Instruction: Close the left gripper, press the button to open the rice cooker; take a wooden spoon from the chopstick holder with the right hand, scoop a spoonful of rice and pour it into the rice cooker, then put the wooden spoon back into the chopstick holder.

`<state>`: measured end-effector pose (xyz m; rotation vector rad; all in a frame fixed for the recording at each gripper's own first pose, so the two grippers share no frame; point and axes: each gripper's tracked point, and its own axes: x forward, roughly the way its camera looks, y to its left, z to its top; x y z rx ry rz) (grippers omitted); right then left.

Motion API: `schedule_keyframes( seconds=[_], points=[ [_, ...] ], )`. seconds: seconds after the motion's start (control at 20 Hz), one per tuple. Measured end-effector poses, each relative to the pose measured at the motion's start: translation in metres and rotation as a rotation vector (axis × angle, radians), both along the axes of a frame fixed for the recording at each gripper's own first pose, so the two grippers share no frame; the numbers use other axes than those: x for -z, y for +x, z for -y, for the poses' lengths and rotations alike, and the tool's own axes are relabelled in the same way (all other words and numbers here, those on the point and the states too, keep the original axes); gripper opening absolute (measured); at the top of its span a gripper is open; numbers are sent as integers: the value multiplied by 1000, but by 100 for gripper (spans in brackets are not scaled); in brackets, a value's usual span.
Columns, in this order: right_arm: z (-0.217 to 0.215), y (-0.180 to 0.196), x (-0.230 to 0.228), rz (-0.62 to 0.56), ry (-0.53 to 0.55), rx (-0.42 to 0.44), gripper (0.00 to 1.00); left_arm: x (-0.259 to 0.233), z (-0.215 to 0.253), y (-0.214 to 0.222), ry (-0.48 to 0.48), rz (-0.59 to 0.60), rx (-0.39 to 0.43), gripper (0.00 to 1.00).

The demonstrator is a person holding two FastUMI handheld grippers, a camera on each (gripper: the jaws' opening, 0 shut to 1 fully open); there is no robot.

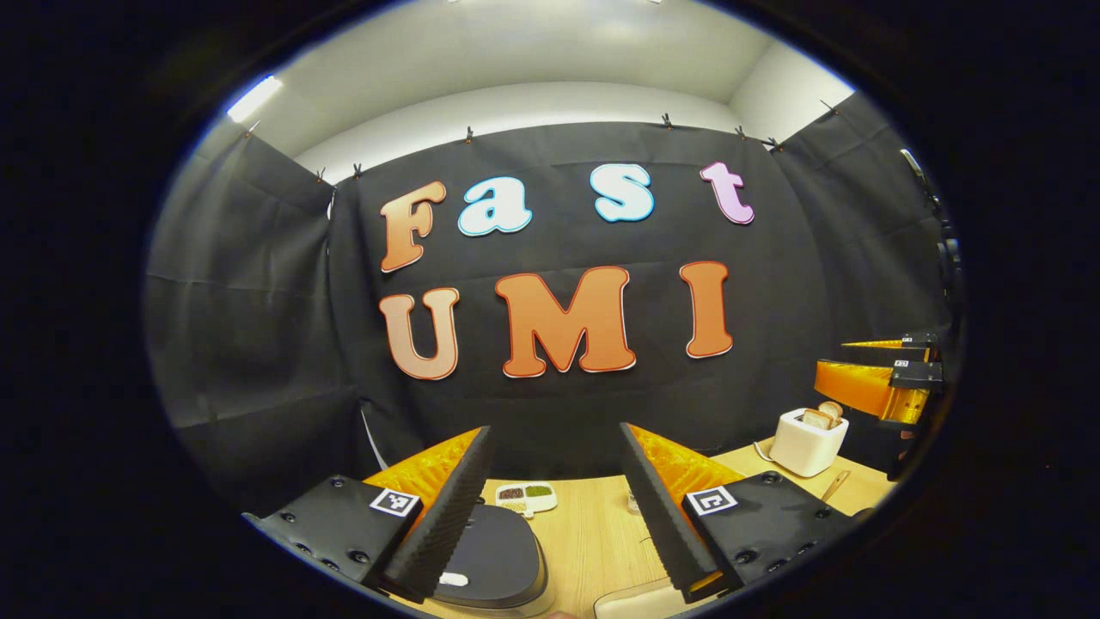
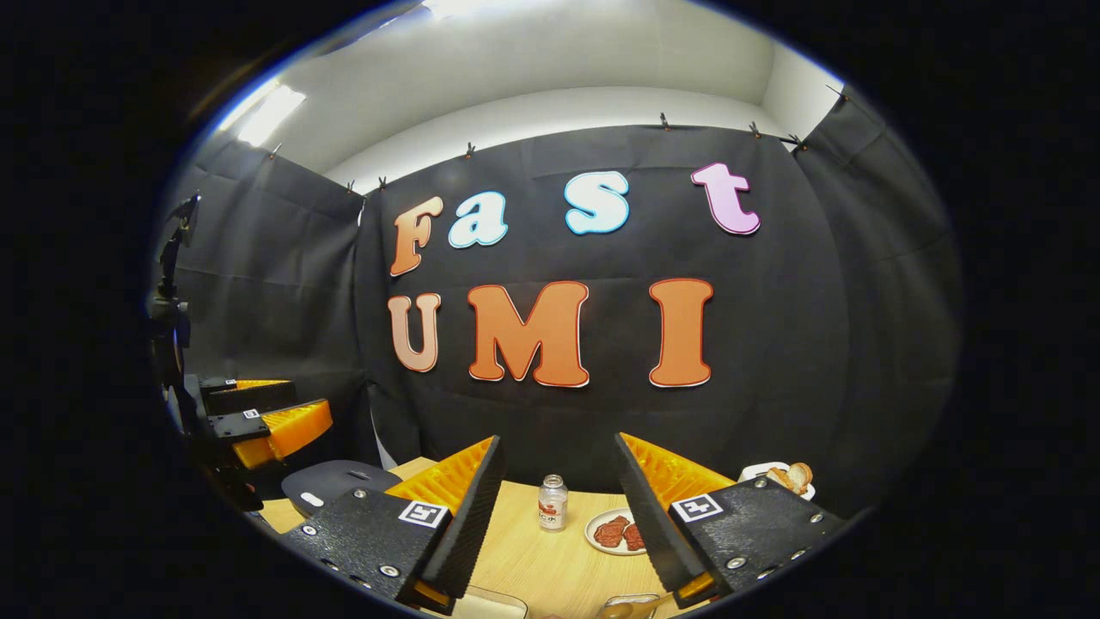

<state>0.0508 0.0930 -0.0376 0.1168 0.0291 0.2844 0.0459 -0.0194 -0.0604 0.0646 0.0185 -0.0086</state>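
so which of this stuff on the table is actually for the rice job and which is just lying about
For the job:
- rice cooker, lid down
- left gripper, open
- right gripper, open

Just lying about:
- toaster with bread in it
- small dish of grains
- little bottle
- plate with red pieces

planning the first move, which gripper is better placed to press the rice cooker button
Left. In the left gripper view, the rice cooker with its closed dark lid sits right under the left gripper, whose jaws stand open and must close first. The right gripper is over the table, with the cooker off to its side.
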Motion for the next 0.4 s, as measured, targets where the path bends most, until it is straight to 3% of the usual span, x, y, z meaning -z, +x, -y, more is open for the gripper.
schedule_keyframes(
  seconds=[0.4],
  points=[
    [3,2,2,-18,-7,7,80,-2,-3,6,-1,-4,0,99]
  ],
)
